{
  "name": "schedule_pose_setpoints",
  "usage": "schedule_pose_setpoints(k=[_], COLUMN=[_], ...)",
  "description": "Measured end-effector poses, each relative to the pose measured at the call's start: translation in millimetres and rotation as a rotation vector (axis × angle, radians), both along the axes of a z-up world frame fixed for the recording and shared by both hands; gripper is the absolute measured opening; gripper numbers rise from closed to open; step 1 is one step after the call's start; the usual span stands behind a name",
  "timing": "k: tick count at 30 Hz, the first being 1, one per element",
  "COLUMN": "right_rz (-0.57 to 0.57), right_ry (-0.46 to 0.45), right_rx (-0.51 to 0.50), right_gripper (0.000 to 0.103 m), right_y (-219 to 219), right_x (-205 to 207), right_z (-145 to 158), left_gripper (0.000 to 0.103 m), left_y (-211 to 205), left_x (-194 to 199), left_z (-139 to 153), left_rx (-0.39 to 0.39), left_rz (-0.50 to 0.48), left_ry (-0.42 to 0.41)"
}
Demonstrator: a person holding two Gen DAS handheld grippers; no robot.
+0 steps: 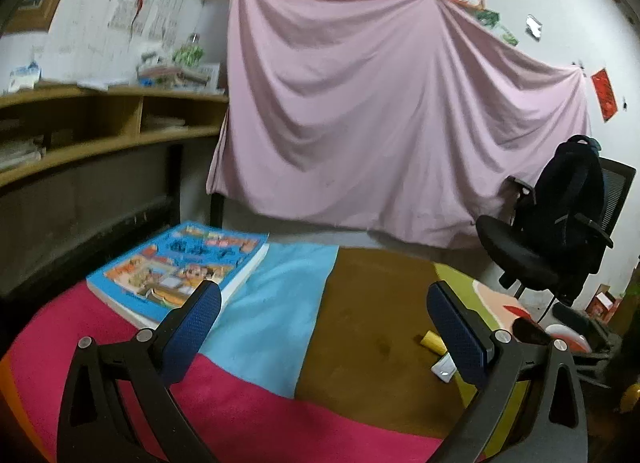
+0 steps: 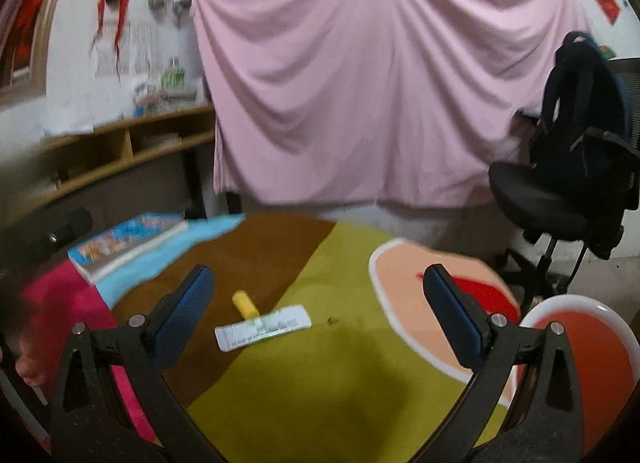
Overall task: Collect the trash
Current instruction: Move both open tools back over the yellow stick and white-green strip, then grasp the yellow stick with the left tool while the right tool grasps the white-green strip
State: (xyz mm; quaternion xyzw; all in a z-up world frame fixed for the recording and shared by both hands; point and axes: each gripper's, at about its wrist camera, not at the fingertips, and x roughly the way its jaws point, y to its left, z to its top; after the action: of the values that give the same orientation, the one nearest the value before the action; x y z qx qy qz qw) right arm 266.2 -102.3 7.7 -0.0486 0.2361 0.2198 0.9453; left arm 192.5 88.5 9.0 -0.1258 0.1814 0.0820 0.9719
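Both grippers hung empty, the right gripper [image 2: 318, 301] and left gripper [image 1: 324, 321] spread wide. Between the right one's fingers, on the cloth-covered table [image 2: 340, 383], lay a yellow tube [image 2: 245, 303] touching a flat paper slip [image 2: 263, 327]. Both looked light; the tube, pointing away and slightly leftward, seemed best pinched across its middle.

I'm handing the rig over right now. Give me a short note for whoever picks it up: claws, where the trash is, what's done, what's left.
Left claw: open, empty, above the cloth-covered table.
Right claw: open, empty, facing the trash.
Trash: small yellow roll and flat white paper slip touching each other at the brown-green seam of the cloth. In the left view they sit beside the right finger.
Red bowl with white rim at the table's right edge, possibly the bin; unconfirmed.
Blue book far left, not trash.
Done: nothing picked up. Left: grasp both pieces and deposit them.
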Motion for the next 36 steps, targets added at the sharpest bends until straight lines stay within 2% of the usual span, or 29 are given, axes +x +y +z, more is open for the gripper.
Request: schedule_pose_setpoints(k=[6,8,12,15,19,22,25,30,34,36], right_rz=[0.056,0.08,0.108,0.099,0.088,0.093,0.096,0.093,0.098,0.1], right_ry=[0.209,0.266,0.344,0.36,0.373,0.375,0.379,0.383,0.393,0.398], right_rx=[-0.054,-0.069,-0.146,-0.165,-0.167,-0.167,-0.153,-0.129,-0.103,-0.08], right_gripper=[0.103,0.103,0.103,0.1,0.086,0.082,0.077,0.067,0.063,0.06], right_y=[21,28,44,44,40,36,32,19,16,13], right_x=[35,41,48,50,51,48,46,44,45,46], right_z=[-27,-36,-53,-57,-59,-56,-54,-51,-51,-50], left_gripper=[0.099,0.096,0.082,0.072,0.06,0.054,0.05,0.05,0.038,0.036], left_y=[10,11,10,8,4,-1,-6,-18,-29,-36], left_x=[13,16,24,29,34,37,41,48,60,67], left_z=[-3,-5,-8,-13,-17,-20,-22,-24,-25,-26], left_rx=[-0.045,-0.048,-0.054,-0.062,-0.074,-0.081,-0.082,-0.077,-0.095,-0.093], left_rz=[-0.013,-0.022,-0.047,-0.069,-0.101,-0.131,-0.161,-0.217,-0.276,-0.301], left_ry=[0.071,0.09,0.137,0.177,0.217,0.243,0.265,0.301,0.337,0.36])
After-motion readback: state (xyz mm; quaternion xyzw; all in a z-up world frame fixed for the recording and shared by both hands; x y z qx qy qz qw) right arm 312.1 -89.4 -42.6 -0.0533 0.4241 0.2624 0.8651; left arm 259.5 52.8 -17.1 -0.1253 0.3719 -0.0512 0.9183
